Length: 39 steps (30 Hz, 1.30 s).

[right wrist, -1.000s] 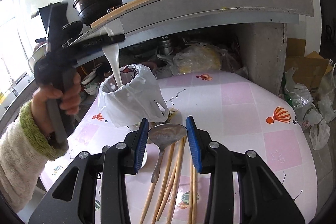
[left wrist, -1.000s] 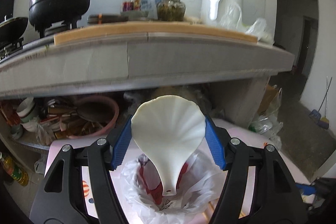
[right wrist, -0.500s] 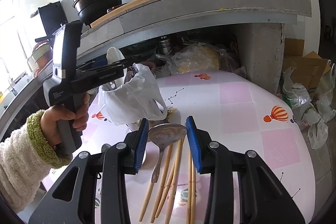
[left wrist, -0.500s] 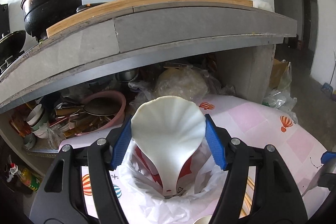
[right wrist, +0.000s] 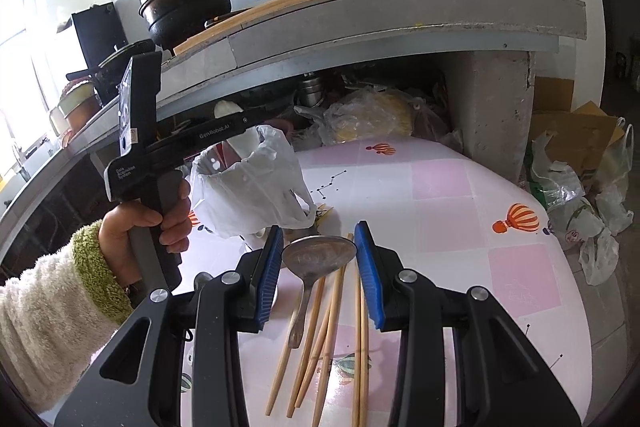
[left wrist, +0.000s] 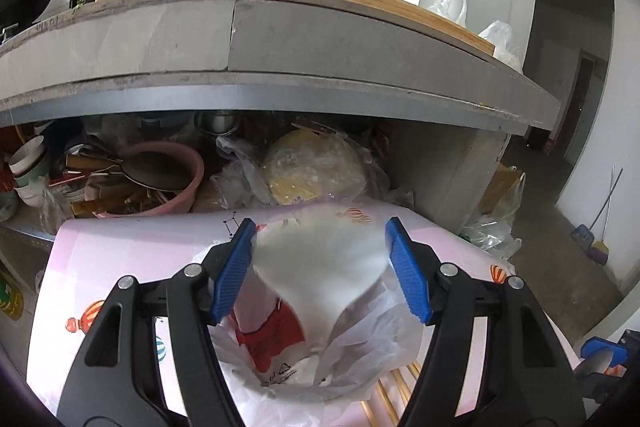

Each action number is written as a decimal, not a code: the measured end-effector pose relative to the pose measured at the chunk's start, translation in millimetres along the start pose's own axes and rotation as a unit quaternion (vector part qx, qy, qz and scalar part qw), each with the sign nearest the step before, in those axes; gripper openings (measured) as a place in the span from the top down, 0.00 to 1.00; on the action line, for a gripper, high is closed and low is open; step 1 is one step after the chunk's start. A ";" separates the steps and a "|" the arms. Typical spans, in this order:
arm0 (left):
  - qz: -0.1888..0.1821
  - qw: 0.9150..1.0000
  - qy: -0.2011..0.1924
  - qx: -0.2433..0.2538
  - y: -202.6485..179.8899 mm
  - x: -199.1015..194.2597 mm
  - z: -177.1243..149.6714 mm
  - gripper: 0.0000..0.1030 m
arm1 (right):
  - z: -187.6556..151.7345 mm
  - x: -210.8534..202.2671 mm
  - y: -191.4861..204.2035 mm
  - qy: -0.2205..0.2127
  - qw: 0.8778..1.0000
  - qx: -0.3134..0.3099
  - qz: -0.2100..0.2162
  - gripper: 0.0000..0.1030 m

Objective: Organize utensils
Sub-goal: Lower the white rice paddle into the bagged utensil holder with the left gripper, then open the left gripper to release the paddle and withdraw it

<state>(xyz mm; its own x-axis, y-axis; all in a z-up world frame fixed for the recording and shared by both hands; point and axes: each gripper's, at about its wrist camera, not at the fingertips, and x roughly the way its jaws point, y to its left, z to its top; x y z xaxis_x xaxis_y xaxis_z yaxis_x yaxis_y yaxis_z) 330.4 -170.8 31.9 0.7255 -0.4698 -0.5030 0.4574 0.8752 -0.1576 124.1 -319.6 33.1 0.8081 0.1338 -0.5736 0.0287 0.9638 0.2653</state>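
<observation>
Cluttered kitchen, grey counter [left wrist: 280, 39] overhanging a low table [right wrist: 460, 187] with pink balloon-print cloth. Landmark: bag [right wrist: 252, 195], white plastic, lining an upright holder near the table's left edge, mouth open upward. Above the bag, left gripper [left wrist: 320, 259], held by a hand [right wrist: 148, 223] in a fleecy sleeve, pointing downward into the mouth. Between its blue pads [left wrist: 234, 267], white scoop [left wrist: 320, 263], broad fan end up, narrow handle end down, already inside the bag's mouth; picture blurred there, so pad contact on the fan's edges hard to confirm, yet scoop hanging nowhere else, so judged clamped across its widest part. Long axis of scoop close to vertical, in line with the holder: the relation the coming move turns on, seemingly a plain lowering and release rather than any turning. To the right of the bag and nearer the camera, right gripper [right wrist: 318, 267], fingers partly apart, straddling the bowl of a metal spoon [right wrist: 318, 253]; no clear pressing contact, so not judged gripped. Spoon's handle running back toward the camera, flat on the cloth, among loose chopsticks [right wrist: 340, 327] lying roughly parallel. Right hand nearer those, left hand nearer the bag. Risk: thin bag folding inward and catching the scoop's handle.
</observation>
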 end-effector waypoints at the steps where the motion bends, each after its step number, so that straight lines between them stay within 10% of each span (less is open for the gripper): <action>1: -0.001 1.000 0.001 -0.001 0.2 0.3 -0.8 0.35 | 0.0 -0.9 0.2 0.000 1.000 -0.001 -0.002 0.65; 13: -0.014 0.999 -0.042 -0.024 13.4 -46.7 12.2 0.20 | 14.6 -14.9 5.6 -0.015 1.000 -0.012 -0.010 0.65; 23: 0.054 0.997 -0.040 -0.039 58.7 -137.2 -21.3 0.18 | 95.6 -22.7 39.0 -0.067 0.995 -0.053 0.047 0.65; 32: 0.121 0.990 -0.019 -0.075 104.7 -209.5 -98.2 0.17 | 170.1 42.3 97.2 -0.070 0.990 -0.092 0.080 0.65; 39: 0.152 0.983 -0.005 -0.100 129.2 -230.5 -127.4 0.17 | 164.1 114.0 136.0 -0.021 0.986 -0.160 0.041 0.65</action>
<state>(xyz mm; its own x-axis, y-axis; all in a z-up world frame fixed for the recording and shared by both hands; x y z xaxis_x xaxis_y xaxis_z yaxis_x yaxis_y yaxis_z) 156.8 65.3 19.2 0.8181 -0.1841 -0.5449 0.1093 0.9799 -0.1669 316.6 -211.1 131.0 0.8239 0.2108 -0.5261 -0.2190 0.9746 0.0476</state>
